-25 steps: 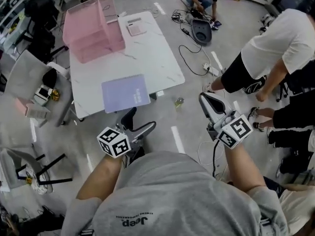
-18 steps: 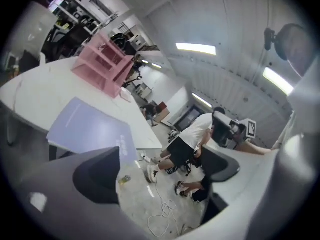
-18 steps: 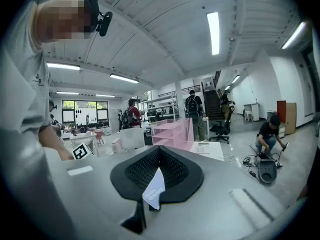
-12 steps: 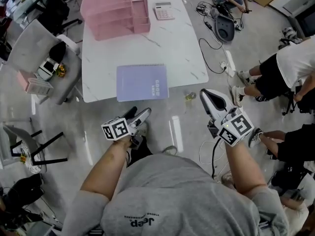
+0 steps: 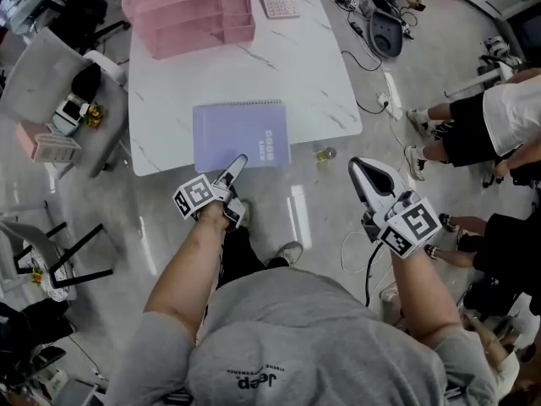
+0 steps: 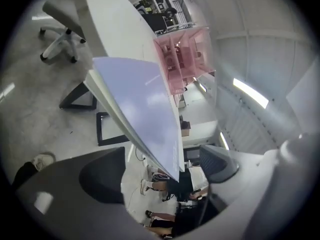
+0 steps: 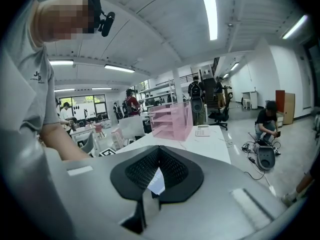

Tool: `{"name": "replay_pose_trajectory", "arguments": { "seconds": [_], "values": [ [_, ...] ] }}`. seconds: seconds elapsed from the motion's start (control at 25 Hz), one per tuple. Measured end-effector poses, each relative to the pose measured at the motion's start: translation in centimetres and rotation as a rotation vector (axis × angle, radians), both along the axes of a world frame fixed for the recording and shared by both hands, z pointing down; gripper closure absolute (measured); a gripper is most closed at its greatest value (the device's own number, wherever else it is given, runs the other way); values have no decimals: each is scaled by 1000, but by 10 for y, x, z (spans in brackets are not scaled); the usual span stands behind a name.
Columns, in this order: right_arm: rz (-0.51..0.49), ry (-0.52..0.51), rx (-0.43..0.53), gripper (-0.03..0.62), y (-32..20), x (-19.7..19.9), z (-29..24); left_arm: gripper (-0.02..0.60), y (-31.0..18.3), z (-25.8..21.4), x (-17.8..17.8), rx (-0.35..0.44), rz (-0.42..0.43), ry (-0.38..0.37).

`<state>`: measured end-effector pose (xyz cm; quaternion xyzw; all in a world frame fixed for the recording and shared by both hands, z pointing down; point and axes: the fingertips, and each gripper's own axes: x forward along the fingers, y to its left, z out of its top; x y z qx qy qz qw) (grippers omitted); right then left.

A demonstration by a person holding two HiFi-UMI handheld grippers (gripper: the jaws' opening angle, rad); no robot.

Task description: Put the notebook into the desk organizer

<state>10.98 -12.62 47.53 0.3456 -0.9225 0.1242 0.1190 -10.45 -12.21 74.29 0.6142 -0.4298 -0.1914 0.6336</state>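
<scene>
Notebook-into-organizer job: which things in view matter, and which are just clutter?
Job:
notebook
pink organizer
left gripper, open at the notebook's near edge

Lying about:
calculator on the table
small bottle on the floor

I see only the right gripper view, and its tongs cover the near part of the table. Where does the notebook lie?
Observer: The notebook lies flat at the near edge of the table and overhangs it a little.
Operator: Do the left tongs hold it?
Observer: No. The left tongs are open, with the notebook's near edge between them, not clamped.
Operator: On which side is the binding?
Observer: The spiral is on the far side, toward the organizer.
</scene>
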Motion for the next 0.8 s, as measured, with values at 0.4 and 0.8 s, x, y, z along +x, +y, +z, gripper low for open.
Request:
{"name": "replay_pose_trajectory", "arguments": {
  "seconds": [0.4,0.8],
  "values": [
    [55,17,-25,592,4,21,6,409,-12,12,-5,-101,-89,-68],
    [64,-1,1,592,4,24,-9,492,-9,-61,2,45,-37,-135]
  ]
}}
